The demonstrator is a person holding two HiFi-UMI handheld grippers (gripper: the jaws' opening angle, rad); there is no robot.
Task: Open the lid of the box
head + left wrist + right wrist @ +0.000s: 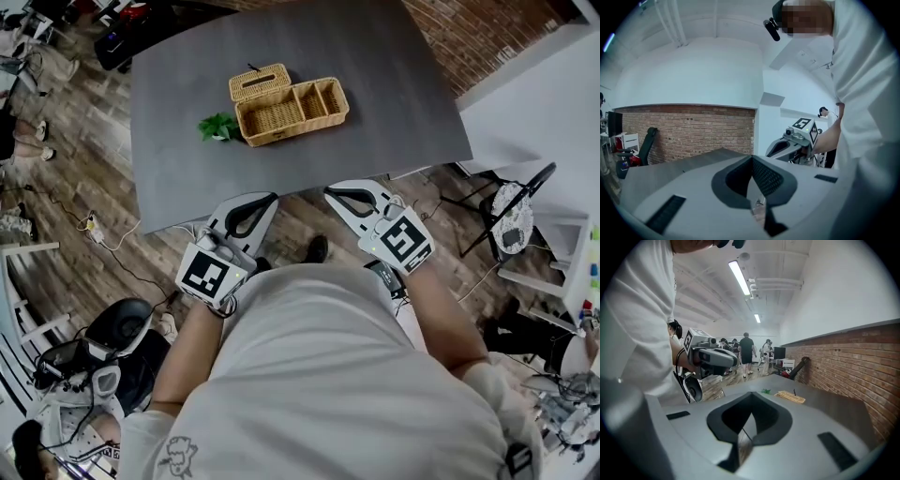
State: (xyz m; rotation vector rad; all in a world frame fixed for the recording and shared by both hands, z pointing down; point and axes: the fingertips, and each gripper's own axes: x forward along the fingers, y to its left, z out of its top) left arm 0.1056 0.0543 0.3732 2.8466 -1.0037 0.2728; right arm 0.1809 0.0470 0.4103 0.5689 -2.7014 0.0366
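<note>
A wicker box (286, 105) stands on the grey table (394, 103), near its middle. Its flat slotted lid (260, 82) lies closed over the far left compartment; the other compartments are open on top. In the right gripper view the box (791, 396) shows low and far off. Both grippers hover off the table's near edge, well short of the box. My left gripper (272, 198) (752, 158) is shut, with nothing between its jaws. My right gripper (330, 193) (751, 393) is also shut and holds nothing. Each gripper shows in the other's view.
A small green plant (217, 127) lies by the box's near left corner. A black chair (511, 216) stands right of the table, next to a white desk (544, 103). A brick wall (478, 33) runs behind. Gear and cables lie on the wooden floor at left (89, 225).
</note>
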